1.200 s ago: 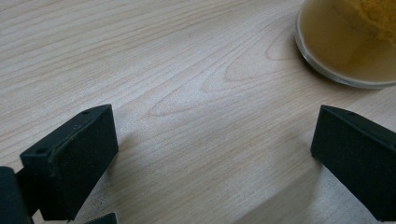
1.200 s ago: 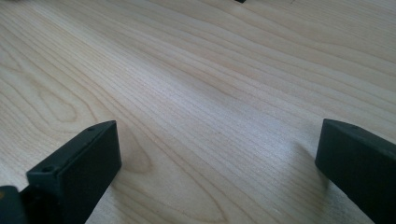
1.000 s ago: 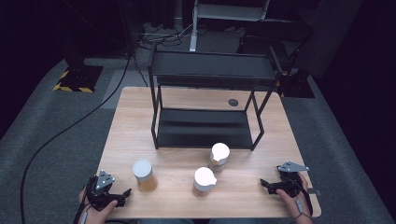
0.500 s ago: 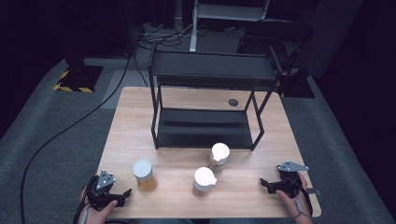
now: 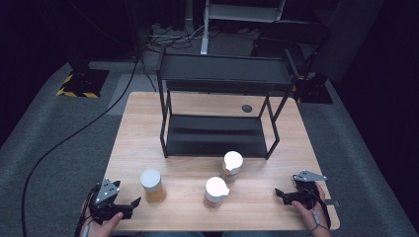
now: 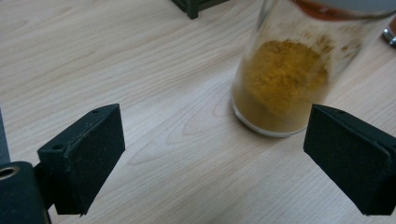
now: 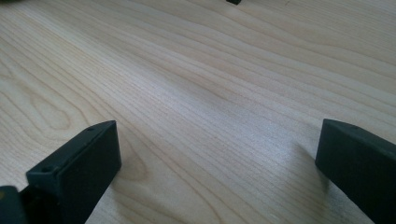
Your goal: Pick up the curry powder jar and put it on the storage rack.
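Down in the lower middle of the high view stand three jars on the wooden table point(image 5: 138, 133): a grey-lidded jar point(image 5: 151, 185) of orange-yellow powder at lower left, a white-lidded jar point(image 5: 216, 191) at bottom centre, and another white-topped jar point(image 5: 232, 165) just above and right of it, near the front edge of the black two-tier rack point(image 5: 217, 108). In the left gripper view the powder jar point(image 6: 285, 74) sits upper right, upright on the wood, ahead of the jaws and apart from them. The left gripper point(image 5: 129, 205) — bottom left corner — has its jaws spread wide, holding nothing. The right gripper point(image 5: 281, 193) — bottom right — is likewise wide apart over bare wood, empty.
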